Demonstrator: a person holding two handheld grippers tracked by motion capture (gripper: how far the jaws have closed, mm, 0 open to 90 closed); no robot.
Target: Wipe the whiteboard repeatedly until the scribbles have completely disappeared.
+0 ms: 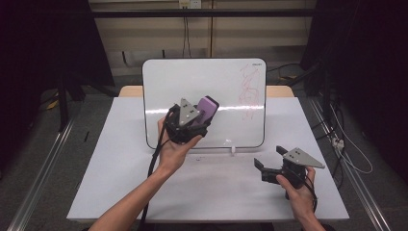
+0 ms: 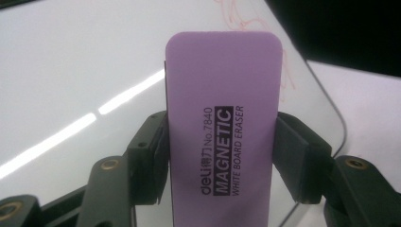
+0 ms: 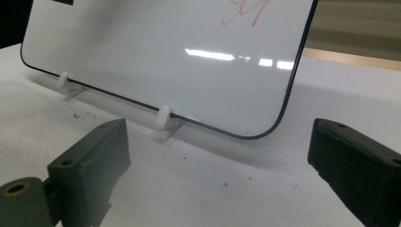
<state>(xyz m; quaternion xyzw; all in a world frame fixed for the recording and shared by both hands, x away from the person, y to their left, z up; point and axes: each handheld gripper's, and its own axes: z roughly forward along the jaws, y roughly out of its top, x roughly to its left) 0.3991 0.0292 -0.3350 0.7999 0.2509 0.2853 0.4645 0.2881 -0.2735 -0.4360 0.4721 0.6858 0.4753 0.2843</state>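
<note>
A whiteboard [image 1: 192, 91] leans upright on small white feet at the back of the table, with red scribbles [image 1: 250, 89] along its right side. My left gripper [image 1: 199, 118] is held up in front of the board's middle, shut on a purple magnetic eraser [image 2: 222, 118] [image 1: 209, 109] that stands between the jaws with its printed label facing the camera. My right gripper [image 1: 269, 156] rests low near the table's right front, open, with nothing between its fingers [image 3: 94, 156]. It faces the board's lower right corner [image 3: 265, 132].
The white tabletop [image 1: 120, 183] carries the board on two white clip feet [image 3: 163, 118]. A few dark specks lie on the table near the board's base. Cables and a power strip [image 1: 339, 142] lie on the floor to the right.
</note>
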